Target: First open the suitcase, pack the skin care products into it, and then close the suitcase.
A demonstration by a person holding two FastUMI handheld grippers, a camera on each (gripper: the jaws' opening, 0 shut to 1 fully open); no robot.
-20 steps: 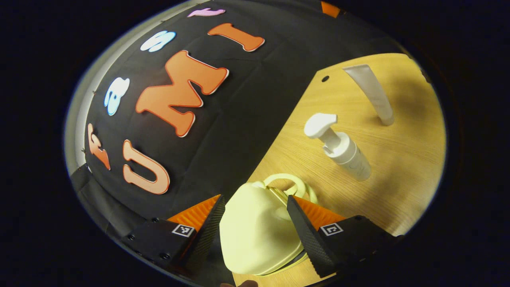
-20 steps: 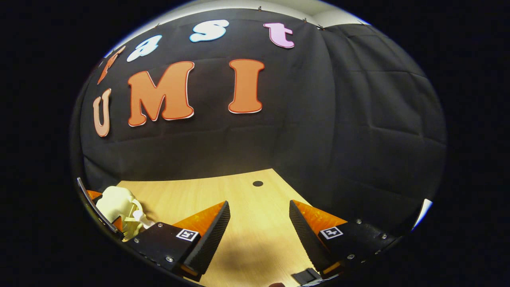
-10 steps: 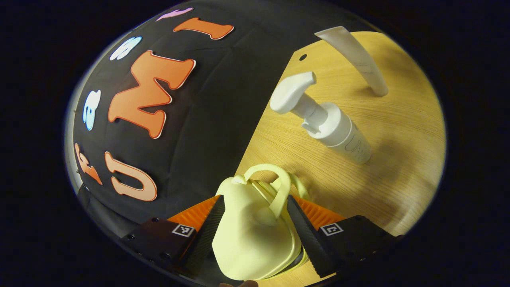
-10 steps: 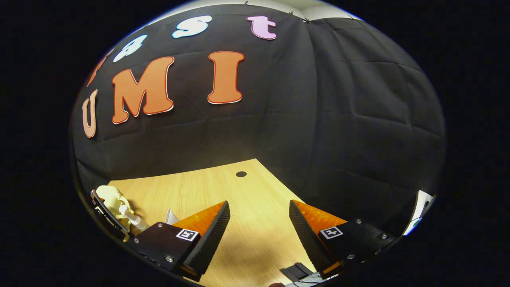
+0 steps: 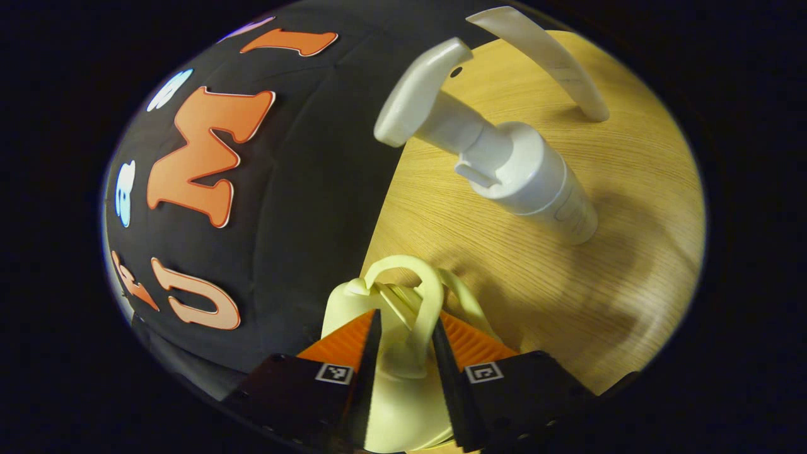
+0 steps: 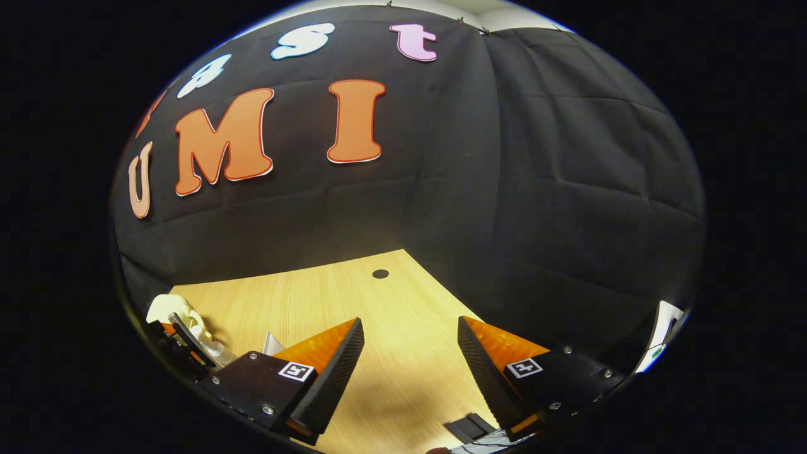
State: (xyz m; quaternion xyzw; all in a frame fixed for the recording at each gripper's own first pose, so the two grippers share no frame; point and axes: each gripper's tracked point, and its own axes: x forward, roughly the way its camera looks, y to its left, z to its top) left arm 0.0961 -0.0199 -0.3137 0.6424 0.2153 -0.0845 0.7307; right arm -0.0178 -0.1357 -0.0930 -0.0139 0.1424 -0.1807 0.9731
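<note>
left tongs (image 5: 403, 353) low over the desk (image 5: 542, 296), pointing forward and rolled so the desk edge runs steeply up the left gripper view. fingers drawn in close, clamped on the handle of the pale yellow suitcase (image 5: 403, 403), a small toy-sized shell sitting right between them; handle loop arching up just past the fingertips. suitcase halves look together, lid down, though the seam hides mostly behind the fingers.

beyond the suitcase, a white pump bottle (image 5: 504, 170) standing on the desk, nozzle aimed toward the black cloth wall (image 5: 315, 189). faint grey lettering on its side, too blurred to read. farther back, a white tube (image 5: 555, 63) standing on its cap, apart from the bottle, some small print on it, unreadable too.

right tongs (image 6: 408, 353) held level above the desk (image 6: 391, 378), fingers spread wide, nothing between them, just bare wood grain. small square black-and-white markers on both finger mounts. off at the lower left of the right gripper view, the left tongs (image 6: 183, 334) with the suitcase (image 6: 167, 309) caught in them, near the desk's far-left edge, well apart from the right tongs.

desk light wood, a small dark round hole (image 6: 380, 273) near its back edge. black cloth hanging behind and to the right, creased in soft folds. a small dark flat object (image 6: 470, 427) at the near edge of the desk, unclear what.
</note>
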